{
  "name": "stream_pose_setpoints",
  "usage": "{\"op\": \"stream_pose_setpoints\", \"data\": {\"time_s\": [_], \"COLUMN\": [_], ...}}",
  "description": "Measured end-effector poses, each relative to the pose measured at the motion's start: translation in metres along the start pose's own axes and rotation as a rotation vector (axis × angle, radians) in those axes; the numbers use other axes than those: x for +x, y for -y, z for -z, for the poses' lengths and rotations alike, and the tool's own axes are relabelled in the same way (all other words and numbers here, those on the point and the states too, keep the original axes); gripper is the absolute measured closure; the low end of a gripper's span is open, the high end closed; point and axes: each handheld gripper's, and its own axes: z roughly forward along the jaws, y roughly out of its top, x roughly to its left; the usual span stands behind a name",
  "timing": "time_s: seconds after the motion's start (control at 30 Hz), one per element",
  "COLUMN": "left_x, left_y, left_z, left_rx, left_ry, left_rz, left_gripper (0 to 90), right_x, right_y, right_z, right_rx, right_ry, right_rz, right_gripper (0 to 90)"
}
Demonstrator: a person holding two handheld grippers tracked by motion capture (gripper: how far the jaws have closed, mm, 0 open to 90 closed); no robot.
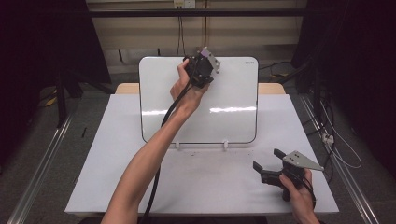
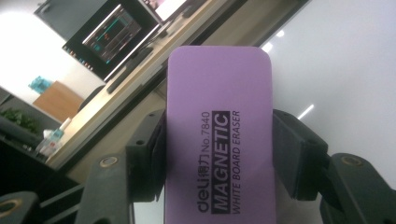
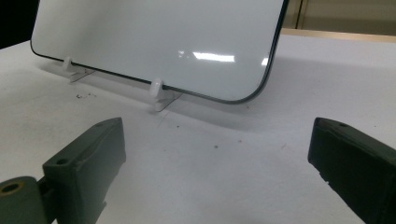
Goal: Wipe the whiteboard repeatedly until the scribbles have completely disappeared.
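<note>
Counting up: one purple rectangular foam whiteboard eraser (image 2: 219,140), one white glossy whiteboard with a thin dark rim and rounded corners (image 1: 233,93), two small white clip feet (image 3: 159,91) under its lower edge, and two grippers on show. Up went the left gripper (image 1: 201,70) at the board's top edge in the high view, the person's left hand (image 1: 187,91) wrapped round its handle, cable trailing down the forearm. Its jaws were pinching the eraser by its two long sides, one black pad on each side. That eraser had rounded corners and black print running along its length: "deli No.7840 MAGNETIC WHITE BOARD ERASER". Whether its face actually touched the board was hard to judge from these angles. Down at the near right of the white table sheet (image 1: 205,182), the right gripper (image 1: 271,163) sat low in the person's right hand (image 1: 299,191), jaws spread wide with nothing between them, facing the board's lower right corner.
</note>
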Motion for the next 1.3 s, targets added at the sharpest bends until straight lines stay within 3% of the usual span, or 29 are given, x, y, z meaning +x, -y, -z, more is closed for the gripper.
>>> {"op": "stream_pose_setpoints", "data": {"time_s": [0.17,0.2,0.27,0.43,0.63,0.9,1.3], "left_x": [0.003,0.003,0.007,0.014,0.017,0.015,0.002], "left_y": [0.025,0.03,0.039,0.052,0.068,0.094,0.116], "left_z": [0.012,0.015,0.022,0.041,0.064,0.081,0.101], "left_rx": [-0.005,-0.013,-0.029,-0.078,-0.141,-0.171,-0.195], "left_ry": [0.004,0.015,0.062,0.127,0.218,0.31,0.407], "left_rz": [0.033,0.056,0.11,0.176,0.283,0.386,0.467], "left_gripper": [41.2,41.2,41.3,41.2,41.2,41.2,41.2], "right_x": [0.003,0.003,0.005,0.007,0.011,0.021,0.036], "right_y": [-0.001,-0.001,-0.002,-0.003,-0.006,-0.007,-0.008], "right_z": [-0.002,-0.002,-0.003,-0.004,-0.007,-0.014,-0.022], "right_rx": [0.002,0.003,0.004,0.004,-0.003,-0.02,-0.032], "right_ry": [0.003,0.002,0.002,0.002,0.005,-0.005,-0.034], "right_rz": [0.005,0.006,0.007,0.012,0.011,0.018,0.031], "right_gripper": [3.8,3.8,3.8,3.8,3.8,3.8,4.3]}}
